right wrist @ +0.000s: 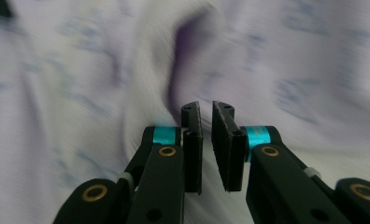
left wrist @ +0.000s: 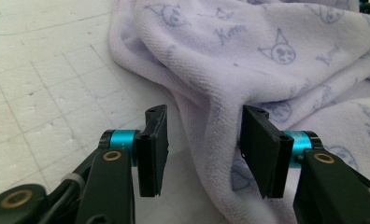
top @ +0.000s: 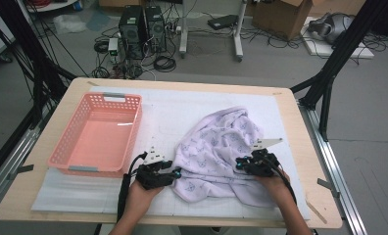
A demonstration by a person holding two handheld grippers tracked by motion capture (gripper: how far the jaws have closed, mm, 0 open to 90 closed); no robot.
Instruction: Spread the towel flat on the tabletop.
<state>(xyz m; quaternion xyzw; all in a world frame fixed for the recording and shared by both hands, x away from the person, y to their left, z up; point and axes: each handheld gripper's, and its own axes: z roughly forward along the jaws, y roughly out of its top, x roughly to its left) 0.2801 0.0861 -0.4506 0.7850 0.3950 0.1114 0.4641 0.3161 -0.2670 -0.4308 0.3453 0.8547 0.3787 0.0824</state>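
Note:
A pale lilac cloth (top: 221, 147) printed with small cat faces lies crumpled on the right half of the white mat. My left gripper (top: 175, 172) sits at the cloth's near left edge. In the left gripper view the left gripper (left wrist: 204, 140) stands open, with a thick fold of the cloth (left wrist: 248, 56) running down between its pads. My right gripper (top: 238, 164) rests on the cloth's near right part, pointing left. In the right gripper view the right gripper (right wrist: 206, 140) shows a narrow gap with nothing in it, just above the blurred cloth (right wrist: 80, 70).
An empty pink plastic basket (top: 133, 132) stands on the left of the white foam mat (top: 182, 107). The wooden table's front edge (top: 182, 223) runs just below both hands. Computers, cables and boxes are on the floor beyond the table.

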